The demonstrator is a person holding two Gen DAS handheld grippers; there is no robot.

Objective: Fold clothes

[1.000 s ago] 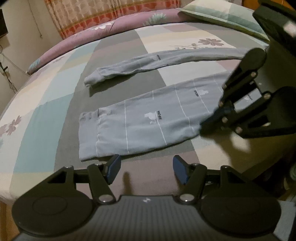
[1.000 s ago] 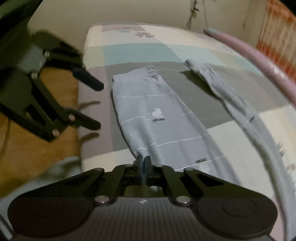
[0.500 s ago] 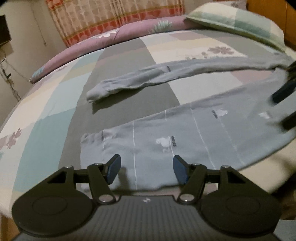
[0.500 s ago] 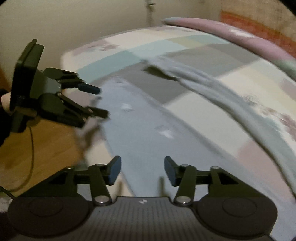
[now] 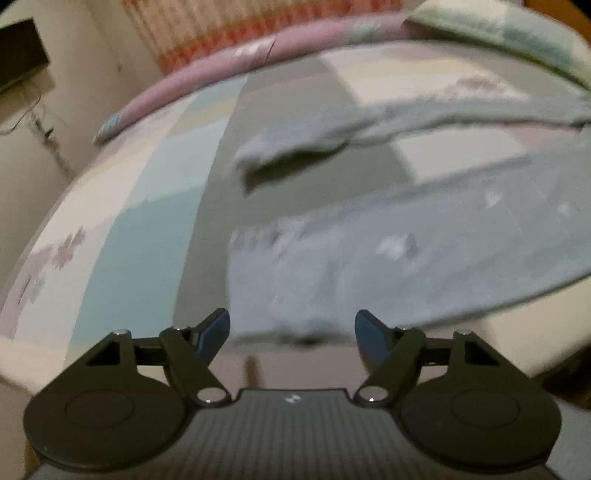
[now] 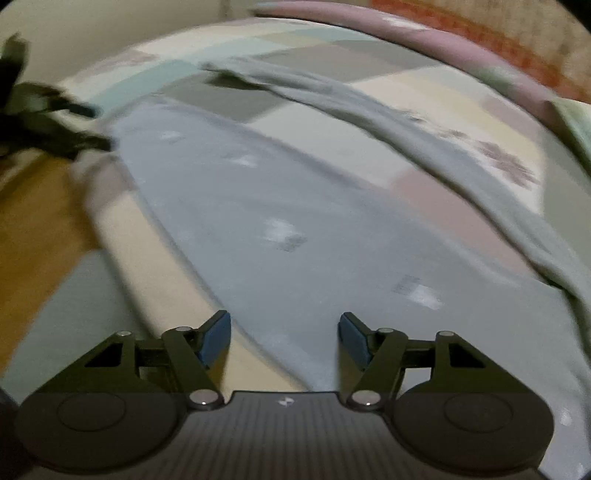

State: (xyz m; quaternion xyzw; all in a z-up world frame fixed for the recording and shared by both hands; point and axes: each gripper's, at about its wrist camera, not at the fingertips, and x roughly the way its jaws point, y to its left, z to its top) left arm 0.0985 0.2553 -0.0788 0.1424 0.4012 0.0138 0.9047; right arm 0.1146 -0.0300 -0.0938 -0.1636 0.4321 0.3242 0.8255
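Trousers (image 5: 424, 258) spread flat on a patchwork bed (image 5: 147, 229), near its edge, legs apart.
Left gripper (image 5: 291, 328) hovers wide open at the near leg's cuff; right gripper (image 6: 284, 332) hangs wide open over the same leg further up. Both views are blurred.

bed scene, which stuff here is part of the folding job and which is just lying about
Part of the job:
grey-blue pants, spread flat on the bed
left gripper, open at the near cuff
right gripper, open over the near leg

Just lying about:
patchwork bedsheet
pink bolster
pillow
curtain
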